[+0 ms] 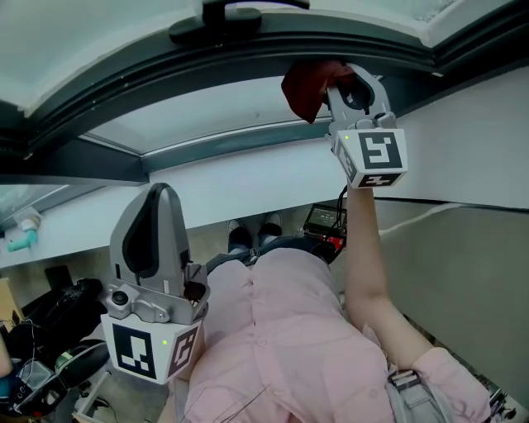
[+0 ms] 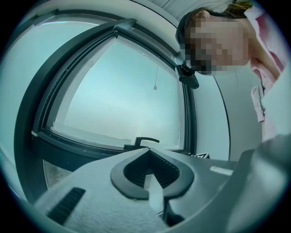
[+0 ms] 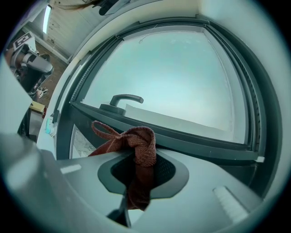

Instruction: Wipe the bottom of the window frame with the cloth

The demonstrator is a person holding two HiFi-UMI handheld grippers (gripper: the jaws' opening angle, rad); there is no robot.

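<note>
My right gripper [image 1: 343,78] is raised to the dark grey bottom rail of the window frame [image 1: 248,62] and is shut on a dark red cloth [image 1: 312,85]. In the right gripper view the cloth [image 3: 138,150] hangs bunched between the jaws, close to the bottom rail [image 3: 191,136], just right of the window handle [image 3: 122,101]. My left gripper [image 1: 157,227] is held low by the person's waist, well away from the frame, shut with nothing in it. The left gripper view looks up at the window frame [image 2: 113,145] past its jaws [image 2: 148,170].
A black window handle [image 1: 235,15] sits on the frame, left of the cloth. A white sill [image 1: 231,178] runs below the frame. The person's pink-shirted body [image 1: 281,339] fills the lower middle. Cables and gear [image 1: 50,330] lie on the floor at lower left.
</note>
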